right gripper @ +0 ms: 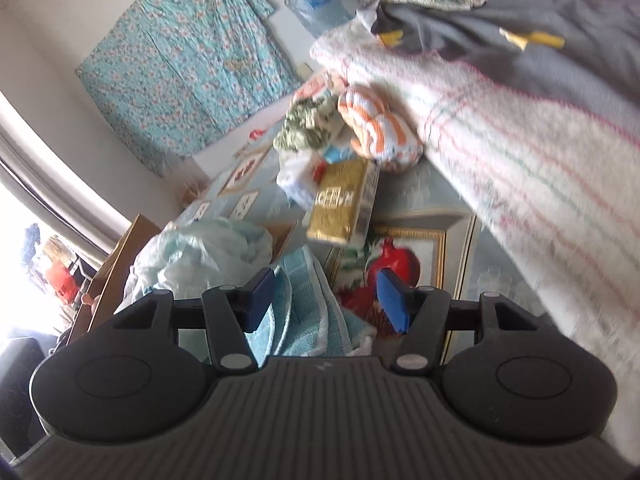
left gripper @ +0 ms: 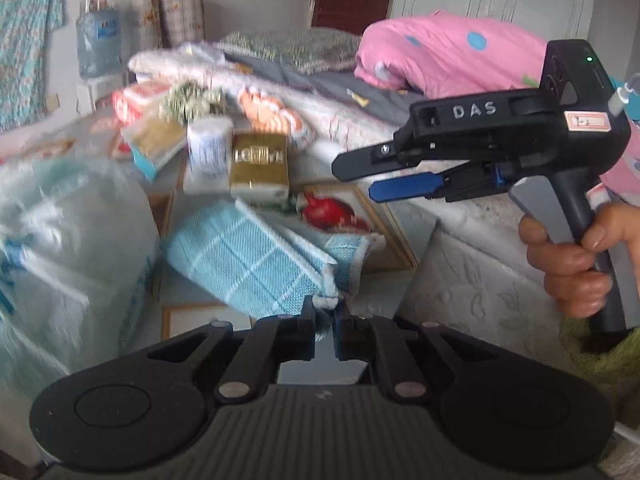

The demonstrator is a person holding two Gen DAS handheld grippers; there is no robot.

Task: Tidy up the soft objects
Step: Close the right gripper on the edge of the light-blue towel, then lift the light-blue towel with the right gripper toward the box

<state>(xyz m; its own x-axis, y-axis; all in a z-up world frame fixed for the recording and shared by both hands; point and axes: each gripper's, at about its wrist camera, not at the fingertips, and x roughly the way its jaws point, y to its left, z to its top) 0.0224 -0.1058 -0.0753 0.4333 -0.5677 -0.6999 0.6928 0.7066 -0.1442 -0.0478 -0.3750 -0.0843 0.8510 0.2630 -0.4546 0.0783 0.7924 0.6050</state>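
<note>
Two hand-held grippers are at work over a cluttered table beside a bed. The left hand-held gripper (left gripper: 326, 312) has its jaws closed tight on the white fringed corner of a blue towel (left gripper: 256, 264), a folded checked cloth that lies tilted on the table (left gripper: 404, 216), partly over a framed pomegranate picture (left gripper: 340, 210). The right hand-held gripper (left gripper: 356, 178), seen from the left wrist camera, hangs above and to the right of the towel, gripped by a hand (left gripper: 572, 264); its blue-padded jaws stand apart with nothing between them. From its own camera, the towel sits just below and between its open fingers (right gripper: 390, 300), not touched.

Left of the towel is a bulging clear plastic bag (left gripper: 68, 240) holding pale soft stuff. Behind the towel stand a gold pack (left gripper: 260, 168) and a white roll (left gripper: 210, 148), close together. Further back lie a striped orange-and-white bundle (left gripper: 268, 114) and a greenish tuft (left gripper: 192, 100). On the bed, a white blanket (right gripper: 520, 152) with thin coloured stripes lies under a grey cloth (right gripper: 520, 40), and a pink quilt (left gripper: 448, 52) with blue dots is piled at the far end.
</note>
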